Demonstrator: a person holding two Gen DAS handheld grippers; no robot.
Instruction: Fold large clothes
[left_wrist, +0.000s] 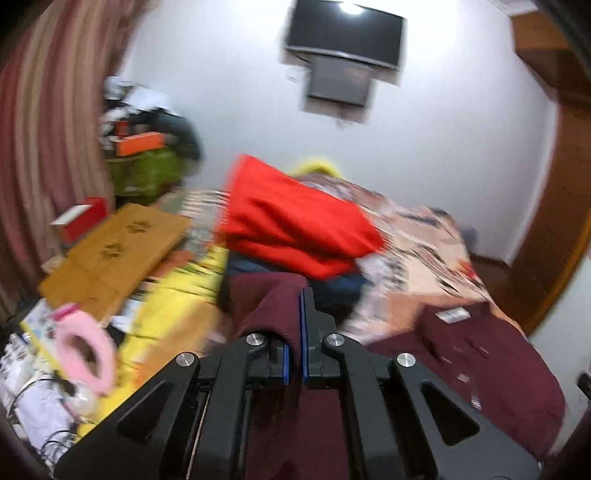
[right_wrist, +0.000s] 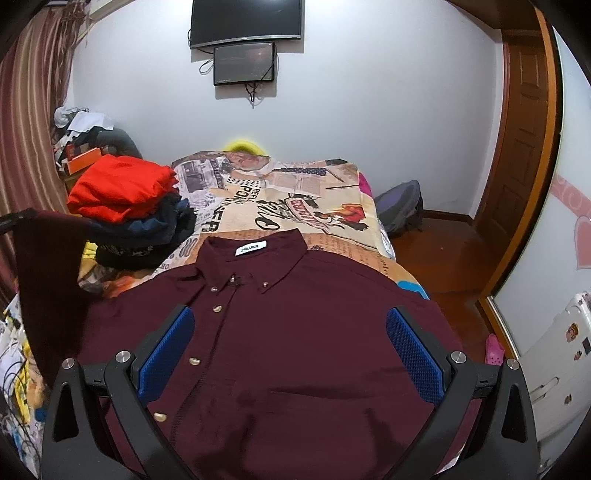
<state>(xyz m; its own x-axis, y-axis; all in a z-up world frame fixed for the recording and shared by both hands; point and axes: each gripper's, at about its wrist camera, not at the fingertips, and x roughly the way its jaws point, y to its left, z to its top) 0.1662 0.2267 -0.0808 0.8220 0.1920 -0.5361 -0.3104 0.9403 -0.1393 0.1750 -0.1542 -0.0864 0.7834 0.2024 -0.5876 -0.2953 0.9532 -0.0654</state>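
Observation:
A maroon button-up shirt (right_wrist: 295, 332) lies front-up on the bed, collar toward the far wall, white label showing. My right gripper (right_wrist: 291, 336) is open and empty, its blue pads wide apart just above the shirt's chest. My left gripper (left_wrist: 294, 354) is shut on a fold of the shirt's maroon sleeve (left_wrist: 273, 310) and holds it lifted at the bed's left side; the raised sleeve also shows in the right wrist view (right_wrist: 44, 266). The shirt's body shows at the right of the left wrist view (left_wrist: 480, 362). The left wrist view is blurred.
A pile of folded clothes, red (right_wrist: 122, 192) on top of dark blue ones, sits on the bed's far left. The printed bedcover (right_wrist: 295, 199) stretches beyond. Cardboard (left_wrist: 110, 251), a pink ring (left_wrist: 85, 350) and cables clutter the left. A backpack (right_wrist: 400, 206) and wooden door (right_wrist: 524, 122) are on the right.

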